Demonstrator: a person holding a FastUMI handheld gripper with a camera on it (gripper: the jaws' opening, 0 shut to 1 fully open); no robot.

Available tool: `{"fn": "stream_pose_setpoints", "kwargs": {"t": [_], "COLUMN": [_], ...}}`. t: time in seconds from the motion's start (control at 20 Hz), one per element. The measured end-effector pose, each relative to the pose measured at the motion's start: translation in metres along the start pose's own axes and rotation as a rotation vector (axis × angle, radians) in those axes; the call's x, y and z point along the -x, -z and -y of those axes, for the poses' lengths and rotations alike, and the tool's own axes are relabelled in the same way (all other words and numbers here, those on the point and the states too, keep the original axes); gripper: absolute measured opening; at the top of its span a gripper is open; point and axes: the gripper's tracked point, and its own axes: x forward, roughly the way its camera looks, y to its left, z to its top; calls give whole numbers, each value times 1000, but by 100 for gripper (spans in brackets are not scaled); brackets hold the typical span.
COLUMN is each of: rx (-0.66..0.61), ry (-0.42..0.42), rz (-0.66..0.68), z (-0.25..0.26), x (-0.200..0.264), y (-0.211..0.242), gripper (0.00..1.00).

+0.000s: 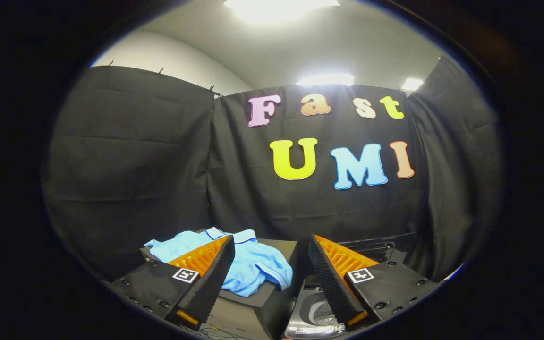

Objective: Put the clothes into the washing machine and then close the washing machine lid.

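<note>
Tongs (269, 264) stand wide open, gripping nothing. The shirt (248, 264) lies crumpled on a dark block (262, 295), just ahead of the left finger and partly behind it. The washer (314, 314) opening sits lower, beside the right finger. Judgement: reach forward-left first.

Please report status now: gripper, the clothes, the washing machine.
Gripper open, holding nothing. Blue shirt heaped on a dark box, just ahead, between the fingers. Washing machine open beside the box, drum visible. Nothing in the way.
</note>
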Motion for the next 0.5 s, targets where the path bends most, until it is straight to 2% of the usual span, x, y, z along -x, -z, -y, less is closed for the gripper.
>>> {"fn": "stream_pose_setpoints", "kwargs": {"t": [0.5], "rx": [-15], "ry": [-109], "rz": [-98], "z": [-74], "x": [-71], "y": [3], "gripper": [98]}}
